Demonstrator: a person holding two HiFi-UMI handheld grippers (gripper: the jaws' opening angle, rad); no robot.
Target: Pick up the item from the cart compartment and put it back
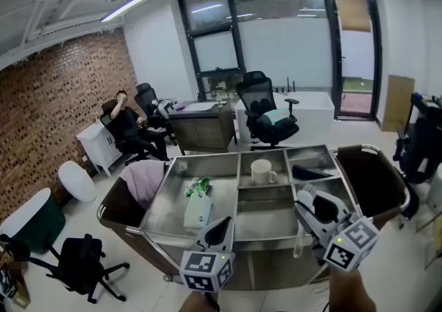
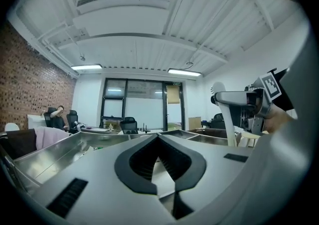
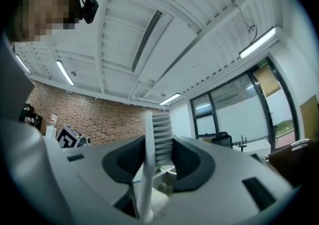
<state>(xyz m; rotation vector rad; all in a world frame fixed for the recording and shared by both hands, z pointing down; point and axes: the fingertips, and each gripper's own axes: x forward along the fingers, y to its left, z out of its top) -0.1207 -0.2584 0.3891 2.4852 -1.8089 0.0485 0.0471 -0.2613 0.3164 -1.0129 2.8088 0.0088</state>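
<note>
A stainless steel cart [image 1: 166,208] with several open compartments fills the middle of the head view. The right gripper [image 1: 314,201], at about 4 o'clock from the cart's centre, is clamped on a white plastic brush with a ribbed white bristle head [image 3: 159,137]. In the right gripper view the brush stands nearly upright between the two dark pads. Its bristle head rises above the jaw tips and its slim handle runs down below them. The brush is lifted over the cart's right-hand compartments. The views do not show whether the handle's lower end touches the metal.

The left gripper [image 1: 219,229] hovers at 6 o'clock, above the cart's near edge. It points level towards the far side. Its jaws are drawn together at the tips with nothing between them.

A white ceramic mug [image 1: 262,171] stands in the middle compartment at 12 o'clock. In the big left compartment, at 9 o'clock, a crumpled green packet [image 1: 197,186] lies just beyond a flat white box [image 1: 198,211]. Dark brown bags hang at both ends of the cart, and the left one [image 1: 119,208] holds a pale pink cloth [image 1: 146,181]. At 10 o'clock in the room a person [image 1: 128,125] sits in an office chair by the brick wall.
</note>
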